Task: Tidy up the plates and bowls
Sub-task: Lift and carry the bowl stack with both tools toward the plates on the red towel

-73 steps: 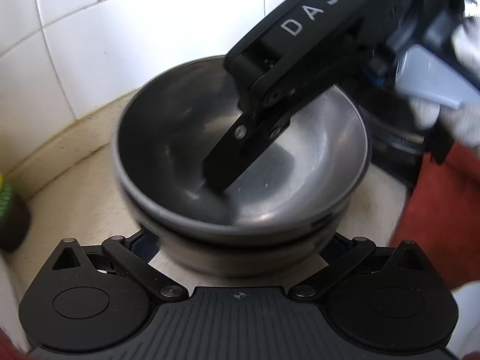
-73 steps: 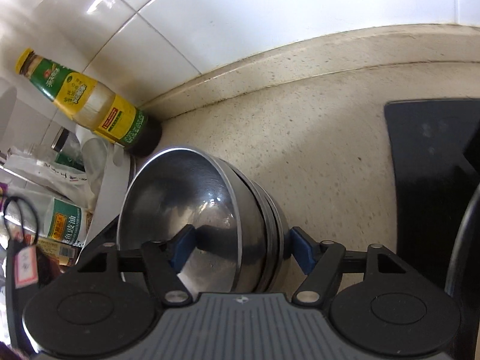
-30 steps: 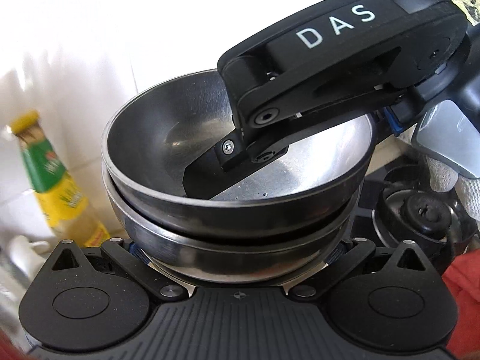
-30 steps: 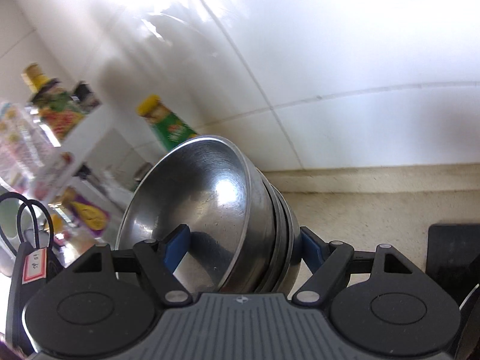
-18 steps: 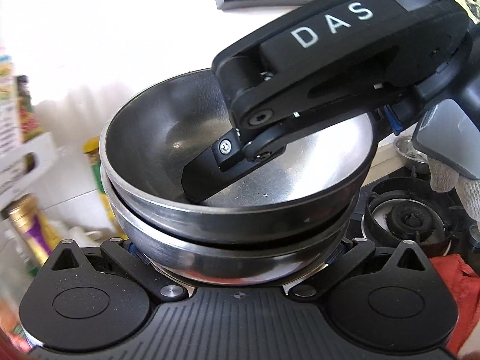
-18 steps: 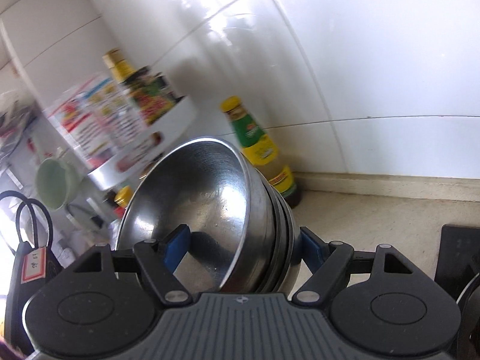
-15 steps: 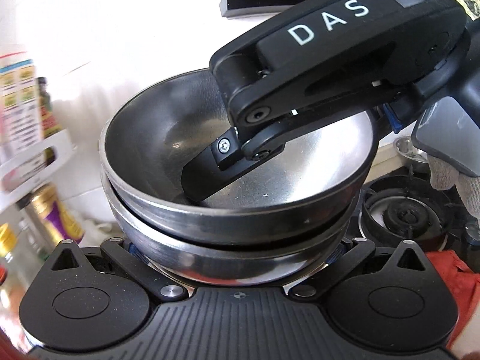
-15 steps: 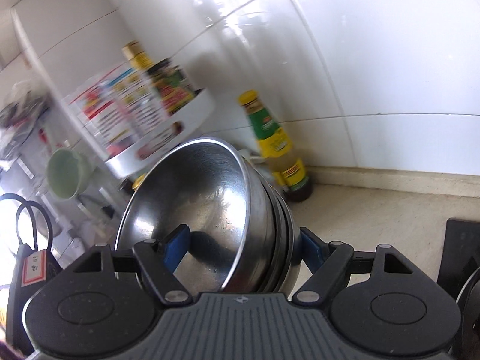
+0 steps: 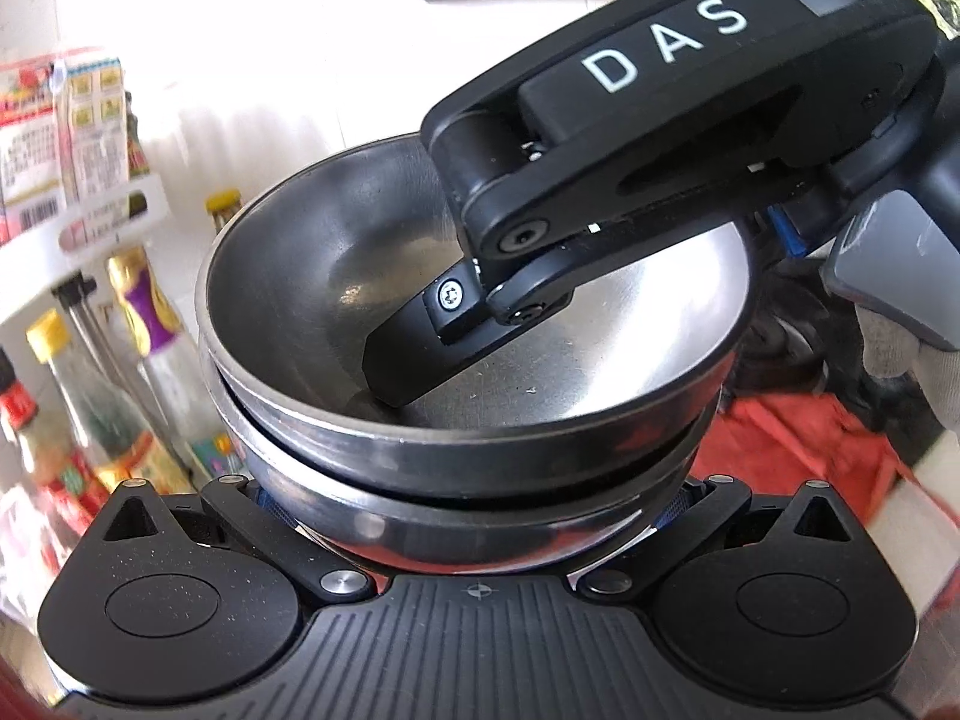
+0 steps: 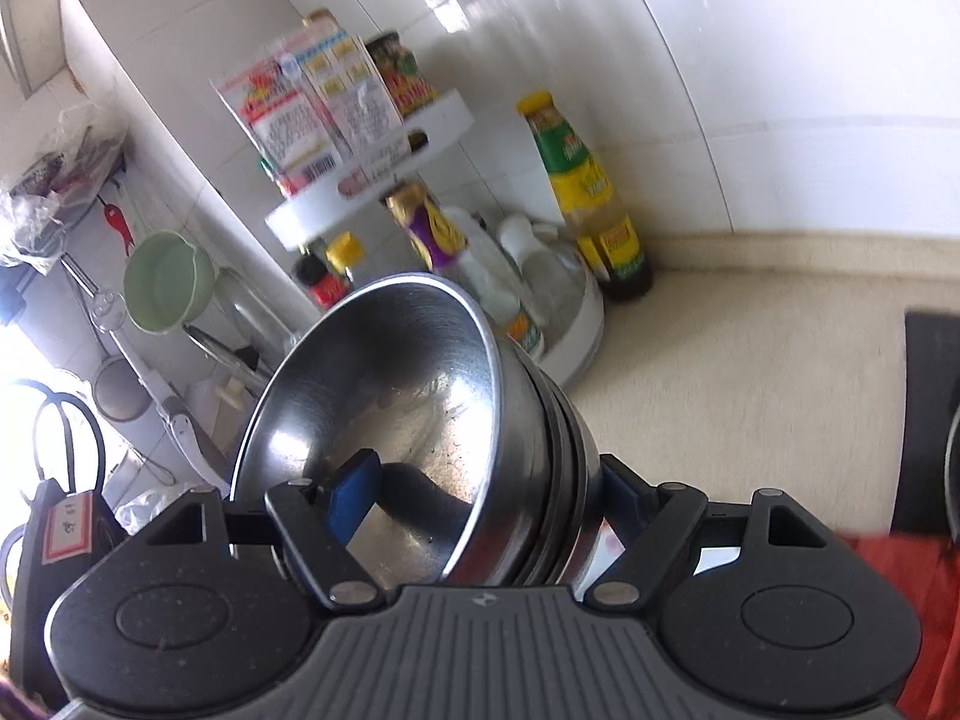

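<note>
From the left wrist, the left tool [image 9: 474,516] cradles the stack of steel bowls [image 9: 468,420] from below, its grip hidden—carry it level; from the right wrist, the right tool [image 10: 489,495] clamps the stack's wall above the table [image 10: 720,372]—hold both firm.

Stack of steel bowls [image 10: 420,420] lifted off the worktop [image 10: 750,372], carried away from the tiled wall, toward the condiment rack [image 10: 372,180]
</note>
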{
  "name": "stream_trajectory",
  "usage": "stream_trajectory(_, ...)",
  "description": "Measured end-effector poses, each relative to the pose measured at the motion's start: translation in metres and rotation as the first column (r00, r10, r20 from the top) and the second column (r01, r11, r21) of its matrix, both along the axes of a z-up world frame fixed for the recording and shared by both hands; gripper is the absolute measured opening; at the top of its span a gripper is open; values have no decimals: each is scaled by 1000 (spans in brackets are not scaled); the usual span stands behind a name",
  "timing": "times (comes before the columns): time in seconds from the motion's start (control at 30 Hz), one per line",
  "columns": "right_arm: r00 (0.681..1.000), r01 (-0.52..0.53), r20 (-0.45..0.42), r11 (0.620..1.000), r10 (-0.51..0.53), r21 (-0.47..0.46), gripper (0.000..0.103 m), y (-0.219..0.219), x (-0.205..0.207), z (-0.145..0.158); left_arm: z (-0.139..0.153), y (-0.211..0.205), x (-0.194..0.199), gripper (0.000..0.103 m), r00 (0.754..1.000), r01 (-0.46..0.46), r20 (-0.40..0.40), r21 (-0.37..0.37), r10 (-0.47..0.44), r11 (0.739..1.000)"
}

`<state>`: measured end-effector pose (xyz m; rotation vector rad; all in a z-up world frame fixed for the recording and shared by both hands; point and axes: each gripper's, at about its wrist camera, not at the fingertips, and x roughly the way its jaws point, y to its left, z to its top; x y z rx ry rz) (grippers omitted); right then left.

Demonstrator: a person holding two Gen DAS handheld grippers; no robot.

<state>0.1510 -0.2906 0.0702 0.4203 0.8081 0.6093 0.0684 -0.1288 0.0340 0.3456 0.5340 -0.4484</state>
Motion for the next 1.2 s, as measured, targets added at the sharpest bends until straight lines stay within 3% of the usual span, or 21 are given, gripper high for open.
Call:
stream_trajectory(0.27, 997, 55, -50, 998, -55, -2, 77, 5, -34, -28, -37, 21, -38, 103, 999, 33, -36, 1, -33, 999)
stream_trajectory(0.6, 992, 84, -91, 996, -85, -9, 77, 9, -54, -62, -53, 29, -43, 103, 996, 53, -79, 7, -52, 999)
stream_trajectory(0.87, 989, 111, -93, 994, -111, -8, 77, 8, -47, -89, -86, 31, -23, 103, 993, 45, -108, 12, -43, 999)
stream_trajectory(1.2, 983, 155, -92, 988, -157, -28, 76, -3, -31, -116, -102, 12, 2, 103, 988, 57, -147, 13, -55, 998)
